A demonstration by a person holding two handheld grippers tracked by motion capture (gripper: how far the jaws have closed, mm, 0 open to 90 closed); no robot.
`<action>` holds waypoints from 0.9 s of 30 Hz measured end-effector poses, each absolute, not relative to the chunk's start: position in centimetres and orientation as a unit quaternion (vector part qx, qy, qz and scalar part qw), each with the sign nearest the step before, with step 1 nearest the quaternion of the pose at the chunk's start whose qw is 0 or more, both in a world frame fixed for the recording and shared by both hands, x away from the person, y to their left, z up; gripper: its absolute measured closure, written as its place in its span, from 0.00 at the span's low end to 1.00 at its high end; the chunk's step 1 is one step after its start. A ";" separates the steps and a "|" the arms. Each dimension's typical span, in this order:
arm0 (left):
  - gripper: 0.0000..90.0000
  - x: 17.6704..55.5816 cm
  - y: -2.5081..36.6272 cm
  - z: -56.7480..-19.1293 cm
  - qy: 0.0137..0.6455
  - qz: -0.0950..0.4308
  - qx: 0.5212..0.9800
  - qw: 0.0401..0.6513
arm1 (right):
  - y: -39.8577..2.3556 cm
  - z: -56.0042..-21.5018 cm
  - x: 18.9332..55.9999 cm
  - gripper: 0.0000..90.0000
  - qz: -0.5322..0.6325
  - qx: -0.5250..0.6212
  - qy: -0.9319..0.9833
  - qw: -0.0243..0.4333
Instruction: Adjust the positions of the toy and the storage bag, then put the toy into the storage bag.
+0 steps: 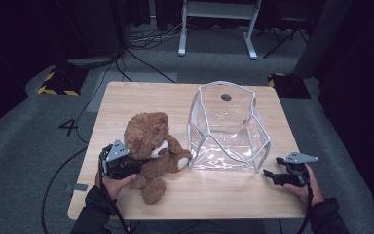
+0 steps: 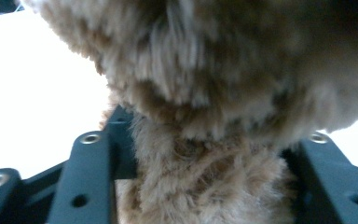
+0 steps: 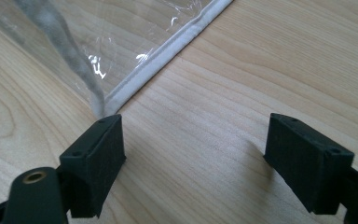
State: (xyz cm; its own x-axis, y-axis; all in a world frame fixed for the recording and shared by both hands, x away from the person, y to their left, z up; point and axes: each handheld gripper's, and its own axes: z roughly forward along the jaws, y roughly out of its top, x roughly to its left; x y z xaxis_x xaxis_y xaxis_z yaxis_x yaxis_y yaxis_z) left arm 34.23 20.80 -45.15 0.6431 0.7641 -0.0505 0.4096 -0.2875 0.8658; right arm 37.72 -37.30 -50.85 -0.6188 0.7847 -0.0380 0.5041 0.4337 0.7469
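A brown teddy bear (image 1: pixel 151 146) sits on the wooden table (image 1: pixel 136 97), left of a clear plastic bag (image 1: pixel 229 126) with white piping that stands with its mouth upward. My left gripper (image 1: pixel 132 166) is at the bear's side. In the left gripper view its jaws press into the bear's fur (image 2: pixel 205 84) from both sides, around a narrow part under a thicker mass of plush. My right gripper (image 1: pixel 271 166) rests low over the table by the bag's near right corner. Its jaws (image 3: pixel 196 140) stand wide with bare wood between them, the bag's corner (image 3: pixel 121 46) just ahead.
The bag's near wall stands close beside the bear's paw. The table's front edge runs just before both hands. Beyond the table lie cables on grey carpet, a yellow-black striped base (image 1: pixel 58 83) and a white desk frame (image 1: pixel 219 24).
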 end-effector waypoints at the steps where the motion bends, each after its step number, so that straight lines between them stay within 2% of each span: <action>1: 0.58 34.2 20.8 -45.1 0.377 0.193 0.780 0.461 | -37.3 -50.9 37.7 0.21 0.361 0.394 0.823 0.192; 9: 0.65 34.1 20.8 -45.3 0.378 0.197 0.772 0.471 | -37.4 -50.9 37.9 0.20 0.362 0.400 0.822 0.184; 27: 0.70 33.7 20.5 -44.5 0.375 0.210 0.753 0.498 | -37.3 -50.9 37.9 0.19 0.360 0.402 0.821 0.186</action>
State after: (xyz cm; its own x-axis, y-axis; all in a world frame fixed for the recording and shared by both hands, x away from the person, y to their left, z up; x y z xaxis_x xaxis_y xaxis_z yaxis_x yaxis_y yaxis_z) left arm 33.74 20.49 -44.49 0.6304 0.7741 -0.0579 0.3558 -0.2218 0.9078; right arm 37.94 -37.32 -50.91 -0.6070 0.7945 -0.0158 0.5260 0.4166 0.7415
